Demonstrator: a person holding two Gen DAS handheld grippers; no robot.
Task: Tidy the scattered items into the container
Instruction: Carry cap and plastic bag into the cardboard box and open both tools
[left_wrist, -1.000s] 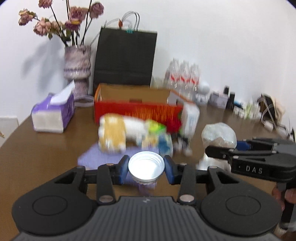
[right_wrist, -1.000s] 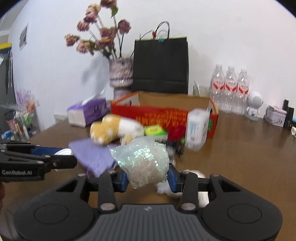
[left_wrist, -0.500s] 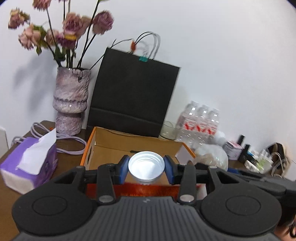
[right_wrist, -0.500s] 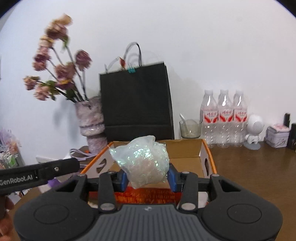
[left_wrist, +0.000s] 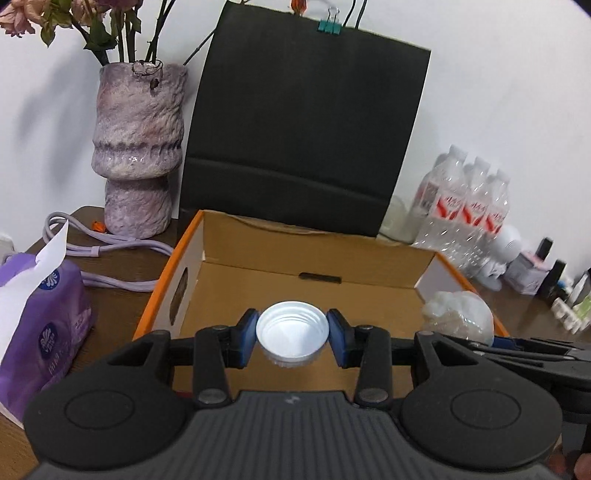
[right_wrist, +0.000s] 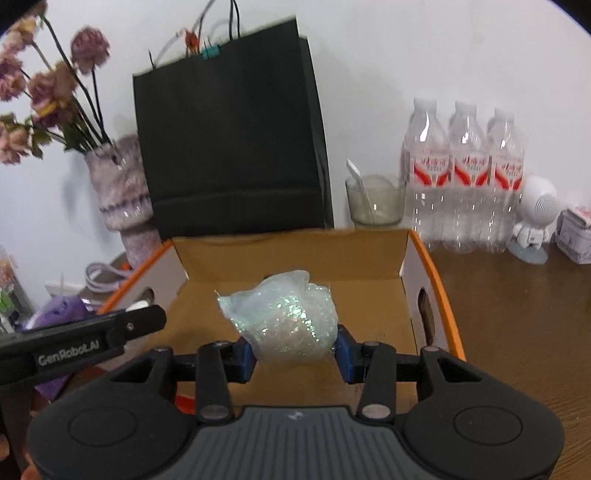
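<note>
An open cardboard box with an orange rim (left_wrist: 229, 273) (right_wrist: 417, 258) stands in front of both grippers; its inside shows bare brown floor. My left gripper (left_wrist: 292, 338) is shut on a white screw cap (left_wrist: 292, 334) and holds it above the box's near left part. My right gripper (right_wrist: 295, 352) is shut on a glittery clear plastic bag (right_wrist: 284, 325) and holds it above the box's middle. The bag also shows in the left wrist view (left_wrist: 460, 314), over the box's right side. The left gripper shows at the left in the right wrist view (right_wrist: 92, 338).
A black paper bag (left_wrist: 303, 133) (right_wrist: 232, 144) stands right behind the box. A purple vase with dried flowers (left_wrist: 138, 147) and a purple cable (left_wrist: 110, 247) are back left, a purple tissue pack (left_wrist: 37, 321) left. Water bottles (right_wrist: 465, 173), a glass (right_wrist: 375, 201) and a white figure (right_wrist: 533, 218) stand back right.
Both grippers rose from the table's scattered items and moved forward to hover over the box, still holding the cap and the bag. The loose items have dropped out of view.
</note>
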